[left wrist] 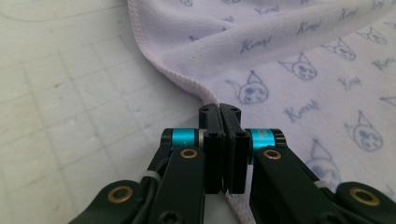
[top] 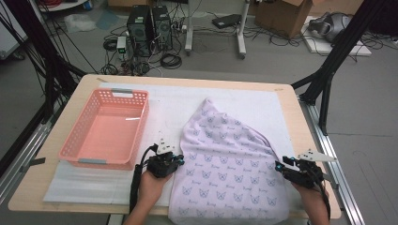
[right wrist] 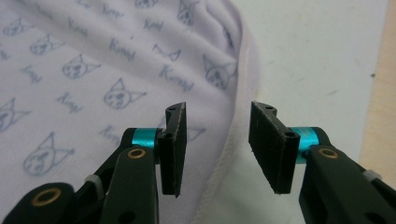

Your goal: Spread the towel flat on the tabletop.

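Observation:
A pale lilac towel (top: pixel 225 164) printed with small cat faces lies crumpled on the white mat, its near end hanging over the table's front edge. My left gripper (top: pixel 180 161) is at the towel's left hem. In the left gripper view the jaws (left wrist: pixel 219 109) are pressed together with the hem of the towel (left wrist: pixel 303 56) pinched between them. My right gripper (top: pixel 279 166) sits at the towel's right edge. In the right gripper view it (right wrist: pixel 217 135) stands open, and the towel's folded hem (right wrist: pixel 233 140) runs beneath the gap, untouched by the pads.
A pink plastic basket (top: pixel 139 136) stands empty on the left of the white mat (top: pixel 164 108). The wooden table (top: pixel 56 136) ends close on the right of my right hand. Computers, cables and boxes lie on the floor beyond.

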{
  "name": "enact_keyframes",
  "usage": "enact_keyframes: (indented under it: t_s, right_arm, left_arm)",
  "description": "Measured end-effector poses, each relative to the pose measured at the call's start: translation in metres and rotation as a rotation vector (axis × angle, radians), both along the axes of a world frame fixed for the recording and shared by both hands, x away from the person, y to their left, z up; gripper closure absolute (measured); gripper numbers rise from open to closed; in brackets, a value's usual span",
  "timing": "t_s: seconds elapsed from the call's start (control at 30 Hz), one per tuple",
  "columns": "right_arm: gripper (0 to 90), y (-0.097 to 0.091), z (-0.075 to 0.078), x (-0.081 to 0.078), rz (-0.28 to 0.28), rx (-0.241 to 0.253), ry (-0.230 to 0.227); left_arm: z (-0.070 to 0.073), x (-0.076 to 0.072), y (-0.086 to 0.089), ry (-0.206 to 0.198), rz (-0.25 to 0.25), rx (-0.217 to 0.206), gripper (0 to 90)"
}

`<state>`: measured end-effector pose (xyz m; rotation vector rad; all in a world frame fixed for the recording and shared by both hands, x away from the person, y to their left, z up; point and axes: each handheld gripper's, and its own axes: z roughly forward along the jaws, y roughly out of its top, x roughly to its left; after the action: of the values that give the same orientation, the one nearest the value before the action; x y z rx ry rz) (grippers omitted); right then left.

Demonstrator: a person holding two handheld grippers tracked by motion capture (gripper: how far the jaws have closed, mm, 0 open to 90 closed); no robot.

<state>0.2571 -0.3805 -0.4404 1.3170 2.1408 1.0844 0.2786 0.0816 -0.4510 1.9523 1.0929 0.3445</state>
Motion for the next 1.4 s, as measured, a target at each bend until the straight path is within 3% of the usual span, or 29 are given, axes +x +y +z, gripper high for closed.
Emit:
enact_keyframes:
  t_s: [0.13,0.3,0.33,0.37,0.4,0.43,0.5,0.63,0.73,0.8,0.87,0.93,0.97,1.0,1.03,1.07,1.2,1.4]
  right_arm:
    - [56.8,0.005,-0.003,-0.003,0.029,-0.009,0.023]
    - [56.8,0.014,-0.005,0.001,0.049,-0.006,0.031]
    - [67.5,0.018,-0.006,0.002,0.072,-0.019,0.05]
    - [67.5,0.018,-0.006,0.002,0.072,-0.019,0.05]
    - [73.3,0.02,-0.007,0.001,0.076,-0.033,0.05]
    - [86.5,0.02,-0.006,0.0,0.092,-0.026,0.059]
    - [87.4,0.018,-0.003,-0.006,0.103,-0.05,0.07]
    - [87.9,0.0,0.0,-0.027,0.098,-0.071,0.086]
    - [86.0,-0.013,-0.002,-0.04,0.125,-0.025,0.113]
    - [74.9,-0.014,-0.001,-0.043,0.121,-0.03,0.1]
    - [70.3,-0.011,0.002,-0.04,0.116,-0.025,0.075]
    - [66.1,-0.006,0.005,-0.036,0.109,-0.021,0.044]
    - [63.9,-0.004,0.006,-0.032,0.106,-0.019,0.03]
    - [62.4,-0.001,0.007,-0.029,0.098,-0.019,0.021]
    - [61.9,0.002,0.007,-0.025,0.094,-0.023,0.015]
    - [60.9,0.005,0.006,-0.02,0.089,-0.028,0.008]
    - [60.5,0.02,0.002,0.002,0.08,-0.059,0.004]
    - [60.1,0.035,-0.007,0.024,0.066,-0.071,0.03]
  left_arm:
    - [0.0,-0.023,0.023,0.015,0.018,-0.032,88.2]
    - [0.007,-0.04,0.033,0.02,-0.01,-0.037,87.9]
    - [0.005,-0.041,0.034,0.019,-0.01,-0.048,86.0]
    - [0.004,-0.041,0.035,0.019,-0.009,-0.059,86.0]
    - [0.002,-0.04,0.035,0.028,-0.002,-0.073,80.7]
    - [0.001,-0.037,0.036,0.039,0.006,-0.091,73.1]
    - [0.002,-0.032,0.036,0.038,0.021,-0.111,63.4]
    - [0.003,-0.019,0.03,0.026,0.032,-0.12,53.3]
    - [0.004,-0.006,0.02,0.031,0.027,-0.128,50.4]
    - [0.003,0.003,0.011,0.039,0.016,-0.117,48.7]
    - [0.0,0.012,0.001,0.054,0.013,-0.092,47.9]
    - [0.0,0.016,-0.005,0.042,0.01,-0.072,51.3]
    - [0.0,0.015,-0.009,0.03,0.005,-0.051,58.1]
    - [-0.001,0.013,-0.011,0.003,0.002,-0.011,71.2]
    - [-0.001,0.012,-0.012,-0.004,0.004,0.001,77.5]
    - [-0.001,0.011,-0.012,0.013,-0.004,-0.018,85.7]
    - [0.0,-0.001,-0.007,0.001,-0.016,-0.012,86.8]
    - [-0.001,-0.032,0.009,-0.006,-0.046,-0.027,86.7]
